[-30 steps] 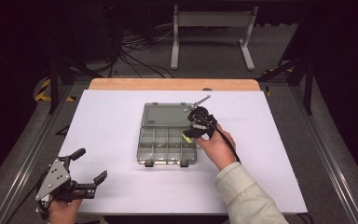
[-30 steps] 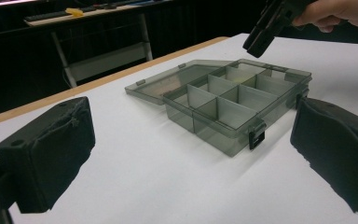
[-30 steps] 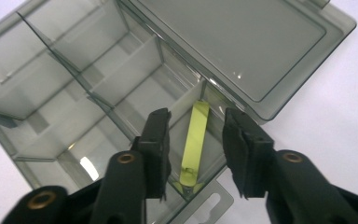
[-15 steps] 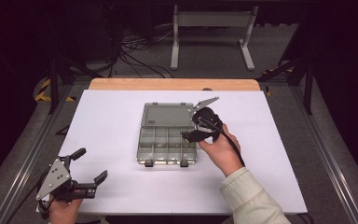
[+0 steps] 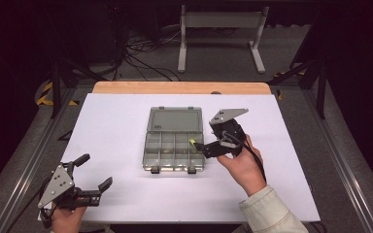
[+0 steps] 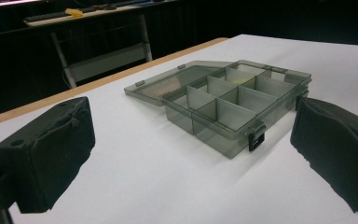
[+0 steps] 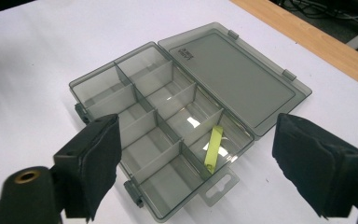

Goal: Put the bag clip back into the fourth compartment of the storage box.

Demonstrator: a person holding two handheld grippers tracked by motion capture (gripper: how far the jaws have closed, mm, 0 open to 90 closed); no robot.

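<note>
the left gripper (image 5: pixel 94 172) rests at about 7 o'clock on the white table (image 5: pixel 116 121), its jaws spread wide with nothing between them, aimed toward the box from well apart.

at the centre of the table sits the smoky organizer box (image 5: pixel 175 145), its lid (image 5: pixel 175 119) folded flat toward 12 o'clock and the two latches (image 5: pixel 154 170) hanging at the 6 o'clock edge. a yellow-green strip (image 7: pixel 213 149) lies in the compartment at the box's 3 o'clock end, next to the lid hinge. it does not lie flat: it leans across a divider (image 7: pixel 200 163), one end up on the wall.

the right gripper (image 5: pixel 200 148) hovers just off the box's 3 o'clock side. its jaws have just been opening and now stand wide, nothing pinched between them; the strip sits in the box beyond the pads (image 7: pixel 317 158).

the risk here is that propped strip. if the lid is swung shut while it rides the divider, it may be trapped under the lid, bend, or keep the latches from catching. a nudge from a pad could also tip it into the neighbouring compartment. and the box looks light, so a one-sided push on the lid could slide it across the smooth table unless the other gripper steadies it.
</note>
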